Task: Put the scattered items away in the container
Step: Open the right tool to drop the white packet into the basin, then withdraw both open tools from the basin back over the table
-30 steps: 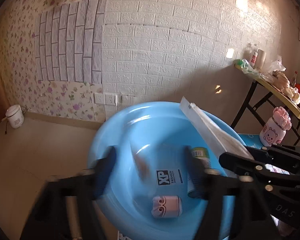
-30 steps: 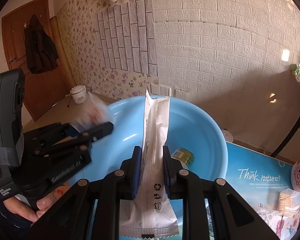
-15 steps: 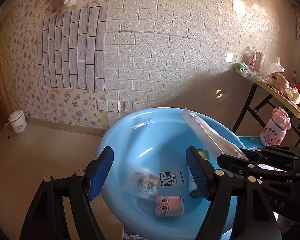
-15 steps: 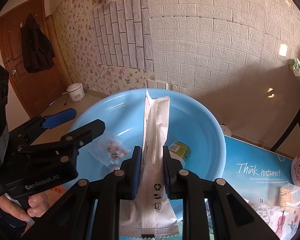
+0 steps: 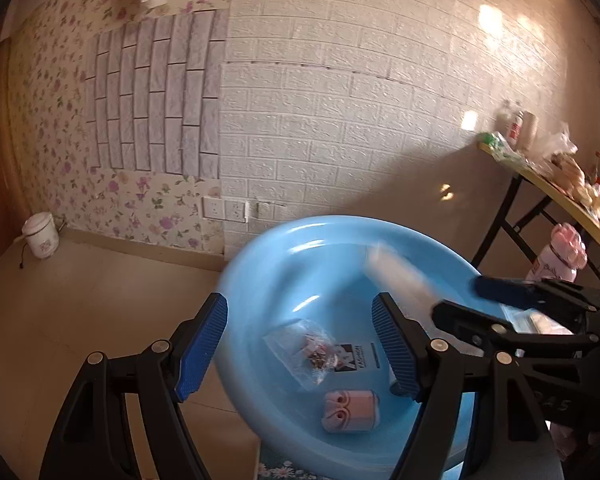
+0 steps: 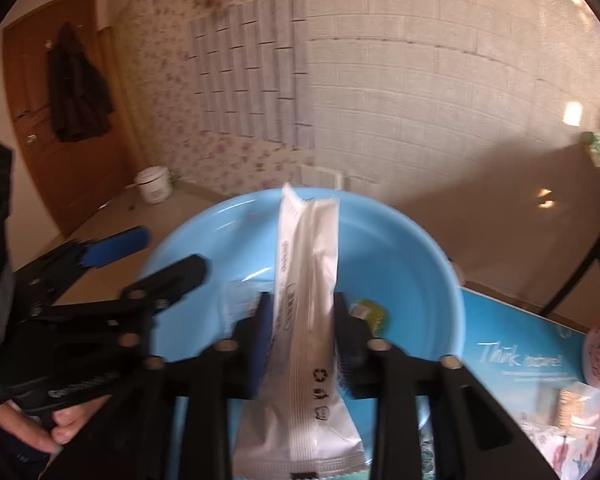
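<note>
Two right gripper [image 6: 298,330] jaws, just opening, flank the light, crinkly, slippery long white plastic packet [image 6: 306,280] at frame centre over the round blue plastic basin [image 6: 428,264], best gripped mid-length; left gripper [image 5: 300,344] spread, empty.

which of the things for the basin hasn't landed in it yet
The long white packet: it stands between the right gripper's just-opened jaws above the blue basin. The clear bag, pink toy and green can already lie inside.

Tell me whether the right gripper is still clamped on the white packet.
Open. The right gripper jaws have just been opening; the white packet stands between them over the blue basin.
</note>
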`<state>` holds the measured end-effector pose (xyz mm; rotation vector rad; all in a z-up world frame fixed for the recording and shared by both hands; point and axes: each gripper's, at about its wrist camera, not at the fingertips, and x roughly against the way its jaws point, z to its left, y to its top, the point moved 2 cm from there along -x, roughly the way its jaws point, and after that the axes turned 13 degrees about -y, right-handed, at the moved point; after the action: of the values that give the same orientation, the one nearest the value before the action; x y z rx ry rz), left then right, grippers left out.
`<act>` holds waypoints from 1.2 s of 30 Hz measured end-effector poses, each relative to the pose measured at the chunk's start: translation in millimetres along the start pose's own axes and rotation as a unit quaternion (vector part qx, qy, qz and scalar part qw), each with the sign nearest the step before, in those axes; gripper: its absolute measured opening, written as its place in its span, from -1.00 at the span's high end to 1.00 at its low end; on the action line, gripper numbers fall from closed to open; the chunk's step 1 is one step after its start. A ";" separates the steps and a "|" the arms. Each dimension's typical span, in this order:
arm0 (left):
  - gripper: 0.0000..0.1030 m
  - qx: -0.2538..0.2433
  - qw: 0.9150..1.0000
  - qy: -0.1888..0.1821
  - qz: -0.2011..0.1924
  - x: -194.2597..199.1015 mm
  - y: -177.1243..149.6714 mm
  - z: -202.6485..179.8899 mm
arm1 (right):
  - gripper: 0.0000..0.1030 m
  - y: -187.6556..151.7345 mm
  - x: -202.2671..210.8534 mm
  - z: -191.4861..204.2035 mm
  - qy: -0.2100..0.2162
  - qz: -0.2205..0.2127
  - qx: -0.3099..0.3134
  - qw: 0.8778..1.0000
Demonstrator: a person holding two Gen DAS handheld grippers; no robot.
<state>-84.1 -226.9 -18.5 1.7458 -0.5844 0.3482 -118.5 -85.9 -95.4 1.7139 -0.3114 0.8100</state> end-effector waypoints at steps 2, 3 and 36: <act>-0.43 0.004 1.000 0.001 -0.001 2.4 0.6 4.3 | -0.74 -0.3 1.3 -7.9 0.008 -0.003 -0.017 1.000; -0.43 0.003 1.000 0.004 -0.002 3.6 1.0 4.4 | -0.75 -0.8 3.0 -11.1 0.017 -0.006 -0.023 1.000; -0.61 -0.014 0.999 -0.027 -0.011 29.0 -4.7 -62.0 | -0.75 -37.5 54.2 -64.5 -0.011 -0.002 -0.071 0.997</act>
<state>-52.9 -172.1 8.6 1.7383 -0.6062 0.2766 -79.8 -3.5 -81.0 1.5915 -0.3721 0.7486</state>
